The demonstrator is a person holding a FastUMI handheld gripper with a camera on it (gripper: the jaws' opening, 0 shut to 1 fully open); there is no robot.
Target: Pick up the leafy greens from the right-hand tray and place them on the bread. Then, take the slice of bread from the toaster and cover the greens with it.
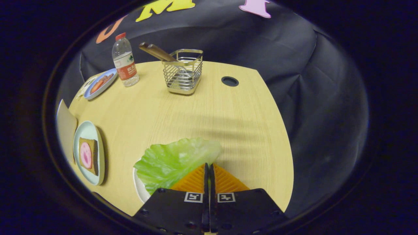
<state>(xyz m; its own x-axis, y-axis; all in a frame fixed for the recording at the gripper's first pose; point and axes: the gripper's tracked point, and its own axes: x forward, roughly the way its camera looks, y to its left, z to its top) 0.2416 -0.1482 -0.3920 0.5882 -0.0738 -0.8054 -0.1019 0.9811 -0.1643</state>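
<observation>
A large green lettuce leaf [173, 160] hangs partly over a white tray [138, 186] just left of my fingers. My gripper [208, 165] is shut, and the leaf's near edge runs in between the fingertips, so the leaf looks pinched there. Further left, a slice of brown bread [93, 156] topped with a pink round of ham [86, 155] lies on a pale green plate [85, 130]. Beyond that plate, a pale beige object [66, 125] is cut off by the view; I cannot tell what it is.
A wire basket [183, 73] holding a wooden-handled utensil [156, 51] stands at the back of the wooden table [209, 107]. A water bottle [124, 60] and a blue plate of food [99, 84] are back left. A round cable hole [230, 81] is back right.
</observation>
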